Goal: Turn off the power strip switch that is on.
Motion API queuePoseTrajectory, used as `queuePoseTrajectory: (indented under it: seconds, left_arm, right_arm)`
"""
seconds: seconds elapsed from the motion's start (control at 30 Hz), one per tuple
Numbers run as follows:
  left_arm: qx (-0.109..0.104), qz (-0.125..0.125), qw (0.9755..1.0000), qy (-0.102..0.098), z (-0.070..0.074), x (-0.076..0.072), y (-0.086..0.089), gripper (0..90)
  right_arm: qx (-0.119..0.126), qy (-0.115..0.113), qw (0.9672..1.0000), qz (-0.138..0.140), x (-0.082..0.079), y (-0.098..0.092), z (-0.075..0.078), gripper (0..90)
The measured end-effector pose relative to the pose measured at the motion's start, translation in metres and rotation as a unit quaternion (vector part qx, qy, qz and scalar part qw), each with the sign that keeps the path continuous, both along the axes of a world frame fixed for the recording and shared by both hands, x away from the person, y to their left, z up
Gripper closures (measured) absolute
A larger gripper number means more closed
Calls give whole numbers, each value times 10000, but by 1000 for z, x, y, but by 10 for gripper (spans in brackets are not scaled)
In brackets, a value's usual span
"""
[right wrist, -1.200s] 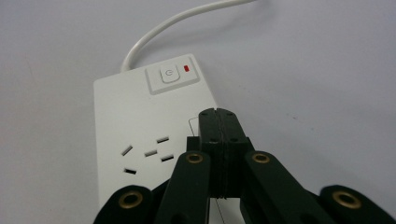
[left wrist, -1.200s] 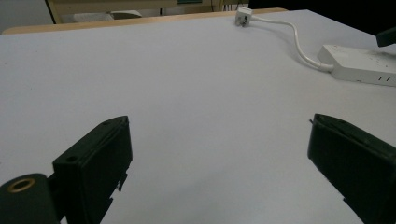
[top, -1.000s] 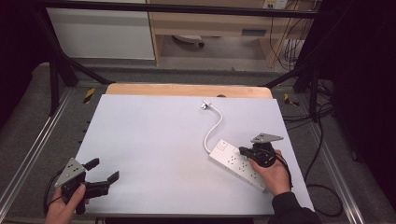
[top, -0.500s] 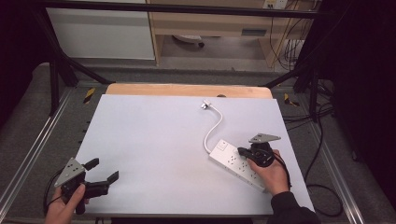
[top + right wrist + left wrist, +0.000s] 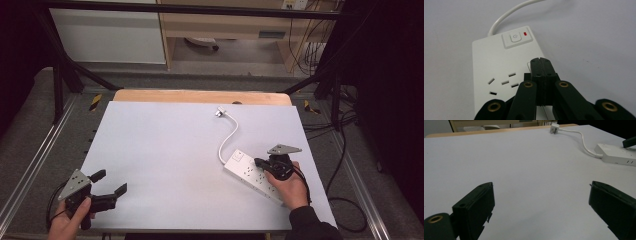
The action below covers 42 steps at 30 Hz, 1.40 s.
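At the near left corner of the white surface (image 5: pixel 165 150), the left gripper (image 5: pixel 107 192) rests in the person's left hand (image 5: pixel 67 222), its fingers (image 5: pixel 475 206) spread wide apart with nothing between them, aimed across the surface towards the right. Farther right lies the white power strip (image 5: pixel 250 175), flat on the surface, near its right edge. Its long axis runs diagonally: the switch end (image 5: pixel 516 37) points away and to the left, the other end towards the near right corner. From the switch end its white cord (image 5: pixel 228 140) curves away to a plug (image 5: pixel 220 112) near the far edge. The right gripper (image 5: pixel 260 162), in the right hand (image 5: pixel 287 187), hovers over the strip's top, fingers (image 5: pixel 541 67) pressed together, holding nothing, tips pointing towards the switch.
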<state>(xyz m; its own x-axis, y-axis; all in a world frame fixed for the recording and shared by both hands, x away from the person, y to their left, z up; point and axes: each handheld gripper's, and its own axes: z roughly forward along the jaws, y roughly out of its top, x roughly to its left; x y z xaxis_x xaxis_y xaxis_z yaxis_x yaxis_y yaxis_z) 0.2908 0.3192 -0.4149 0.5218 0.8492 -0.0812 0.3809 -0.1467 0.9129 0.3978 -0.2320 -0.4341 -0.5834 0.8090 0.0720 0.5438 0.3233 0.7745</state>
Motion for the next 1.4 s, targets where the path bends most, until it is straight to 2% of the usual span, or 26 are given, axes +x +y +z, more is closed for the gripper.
queuePoseTrajectory:
  seconds: [0.23, 0.47, 0.63, 1.4]
  left_arm:
    - [2, -5, 10000, 3, 0, 0, 0, 65]
    - [-9, -36, 10000, 23, 0, 0, -1, 66]
    - [11, -23, 10000, 9, 0, 0, -1, 66]
    - [22, -32, 10000, 4, 0, 0, -1, 66]
  right_arm:
    - [21, -3, 10000, -25, -1, 0, 0, 900]
    - [-103, 3, 9999, 5, -1, 0, -1, 900]
    - [-48, 11, 10000, 15, -2, -2, -2, 900]
    - [-83, -14, 10000, 3, -1, 2, -1, 900]
